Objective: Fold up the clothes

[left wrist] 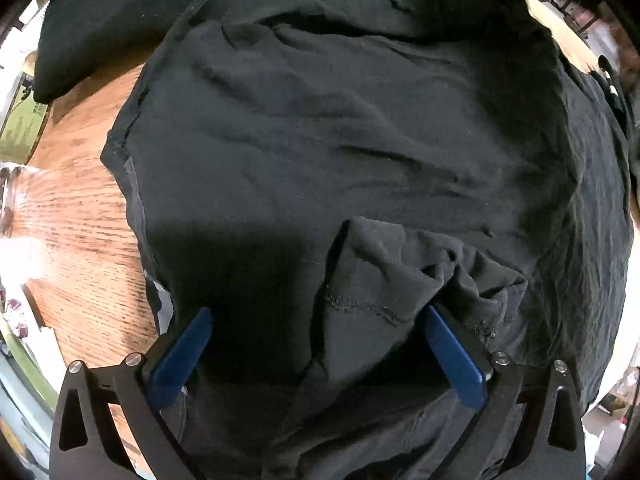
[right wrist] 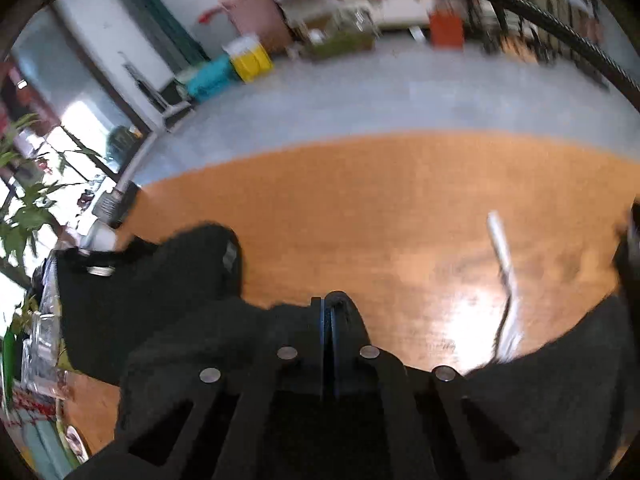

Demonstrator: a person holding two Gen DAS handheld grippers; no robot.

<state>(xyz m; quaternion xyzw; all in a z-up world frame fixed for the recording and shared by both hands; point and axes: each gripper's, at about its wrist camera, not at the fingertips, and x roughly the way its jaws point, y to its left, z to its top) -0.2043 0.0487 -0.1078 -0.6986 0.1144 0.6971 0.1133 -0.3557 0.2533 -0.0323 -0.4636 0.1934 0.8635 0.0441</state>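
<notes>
My left tool [left wrist: 318, 316] stands wide, its blue fingers [left wrist: 182, 354] spread over a bunched sleeve [left wrist: 384, 280] of the black shirt [left wrist: 340, 132], gripping nothing. The sleeve lies folded in on the shirt's body, and its stitched hem runs between the fingers. The shirt is spread flat across the wooden bench [left wrist: 80, 208], filling most of this view, with bare wood showing to the left.

My right tool [right wrist: 329, 300] has its fingers pressed together. Black cloth [right wrist: 160, 300] is heaped just to the left of them, but I cannot tell whether any of it is pinched between them. Only this view shows the open stretch of bench [right wrist: 360, 208] ahead, a blurred white pen-like thing [right wrist: 500, 240] lying on it, the grey floor [right wrist: 360, 96] beyond, and a leafy plant [right wrist: 24, 208] at the far left. The picture is smeared.
</notes>
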